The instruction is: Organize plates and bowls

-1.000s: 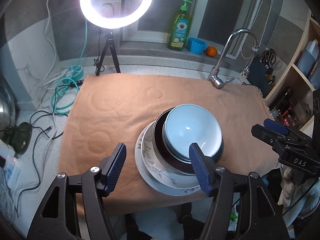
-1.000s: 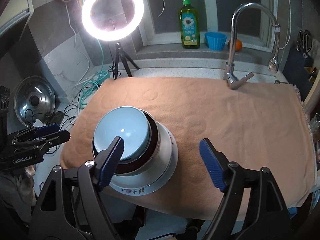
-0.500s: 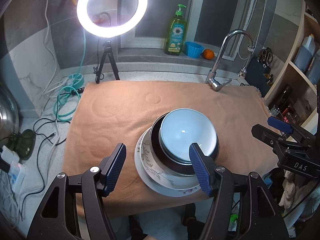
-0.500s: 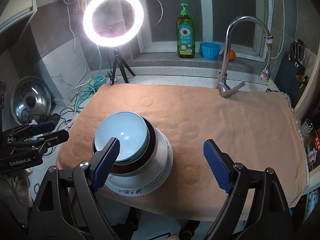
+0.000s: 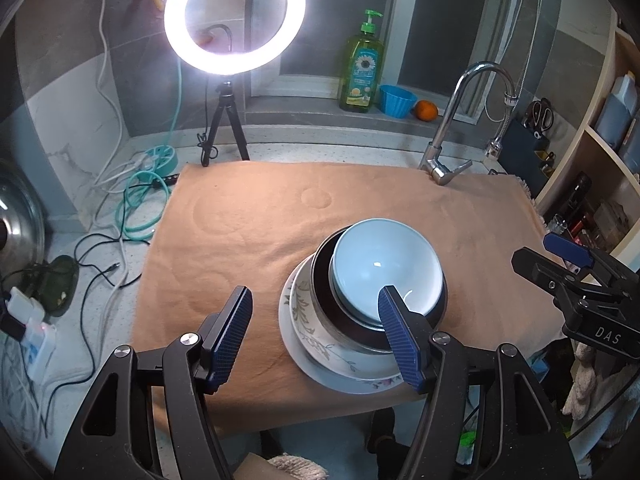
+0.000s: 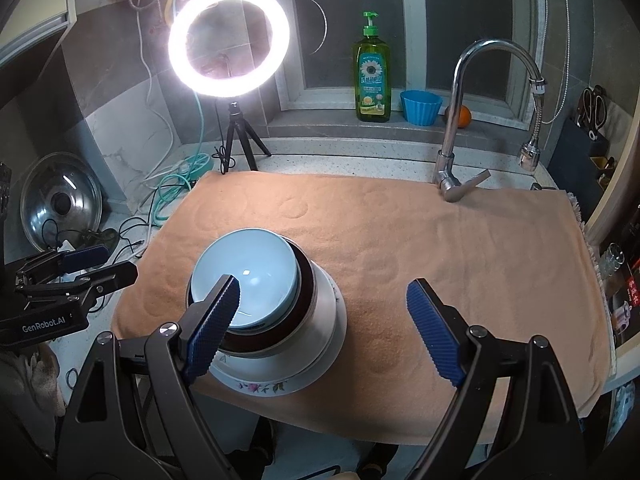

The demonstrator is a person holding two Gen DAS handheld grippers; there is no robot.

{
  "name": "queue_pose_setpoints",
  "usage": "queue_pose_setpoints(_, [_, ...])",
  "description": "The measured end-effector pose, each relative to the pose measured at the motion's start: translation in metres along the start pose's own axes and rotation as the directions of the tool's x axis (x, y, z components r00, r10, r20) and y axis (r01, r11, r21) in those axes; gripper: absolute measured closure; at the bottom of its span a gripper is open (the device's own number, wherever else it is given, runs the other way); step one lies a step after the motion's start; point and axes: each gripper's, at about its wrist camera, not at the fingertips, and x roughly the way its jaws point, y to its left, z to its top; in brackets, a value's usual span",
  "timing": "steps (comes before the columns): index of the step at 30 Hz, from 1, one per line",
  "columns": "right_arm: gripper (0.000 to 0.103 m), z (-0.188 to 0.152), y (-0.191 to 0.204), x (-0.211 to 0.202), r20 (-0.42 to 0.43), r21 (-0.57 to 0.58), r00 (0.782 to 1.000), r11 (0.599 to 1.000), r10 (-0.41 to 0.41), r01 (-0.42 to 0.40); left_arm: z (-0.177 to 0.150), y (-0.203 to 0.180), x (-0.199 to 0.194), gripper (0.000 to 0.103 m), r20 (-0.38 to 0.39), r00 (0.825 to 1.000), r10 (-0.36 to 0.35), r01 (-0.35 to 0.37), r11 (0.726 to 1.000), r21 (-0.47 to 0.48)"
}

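Observation:
A stack stands near the front edge of the orange towel (image 5: 248, 216): a light blue bowl (image 5: 380, 264) inside a dark bowl (image 5: 324, 264), inside a white floral bowl (image 5: 302, 308), on a white floral plate (image 5: 340, 372). The stack also shows in the right wrist view, with the blue bowl (image 6: 248, 276) on top and the plate (image 6: 272, 386) at the bottom. My left gripper (image 5: 316, 336) is open and empty, above and in front of the stack. My right gripper (image 6: 324, 324) is open and empty, to the right of the stack.
A ring light on a tripod (image 5: 234, 20) stands at the back left, a faucet (image 5: 452, 128) at the back right. Dish soap (image 5: 362, 76), a blue cup (image 5: 396, 100) and an orange (image 5: 426, 110) sit on the sill. Cables (image 5: 136, 196) and a pot lid (image 6: 60, 204) lie left.
Both grippers have pulled back and up from the stack, so it appears smaller and farther away. The stack has not moved. Both grippers stay open.

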Motion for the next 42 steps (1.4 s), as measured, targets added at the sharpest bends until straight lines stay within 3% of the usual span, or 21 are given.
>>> queue_pose_setpoints(42, [0.015, 0.0061, 0.0052, 0.0068, -0.007, -0.016, 1.0, 1.0, 0.006, -0.006, 0.0041, -0.0036, 0.0012, 0.038, 0.016, 1.0, 0.009, -0.009, 1.0, 0.008])
